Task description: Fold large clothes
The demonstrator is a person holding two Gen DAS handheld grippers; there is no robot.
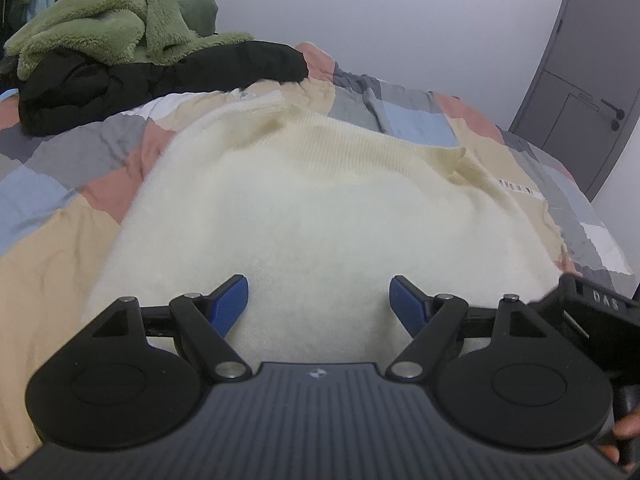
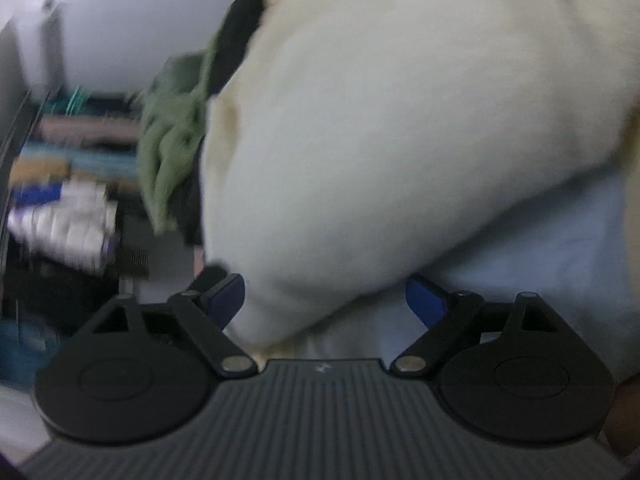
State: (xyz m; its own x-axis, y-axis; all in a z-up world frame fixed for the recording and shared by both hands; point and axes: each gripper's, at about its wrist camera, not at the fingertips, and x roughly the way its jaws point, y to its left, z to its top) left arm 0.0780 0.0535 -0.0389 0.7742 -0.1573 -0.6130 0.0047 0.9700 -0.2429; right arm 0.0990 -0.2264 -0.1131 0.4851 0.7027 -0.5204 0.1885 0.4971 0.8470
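A large cream knitted sweater (image 1: 304, 200) lies spread on the patchwork bedspread (image 1: 48, 248), its ribbed edge toward the far side. My left gripper (image 1: 319, 300) is open just above the sweater's near part, blue pads apart and empty. In the blurred right wrist view the same cream sweater (image 2: 400, 140) fills most of the picture, with its edge reaching between the open fingers of my right gripper (image 2: 325, 300). The right gripper's black body (image 1: 592, 312) shows at the right edge of the left wrist view.
A green fleece garment (image 1: 108, 28) lies on a black garment (image 1: 160, 80) at the bed's far left. A grey door (image 1: 580, 92) stands at the right. The right wrist view shows the green fleece (image 2: 172, 136) and blurred shelves (image 2: 60, 200) at the left.
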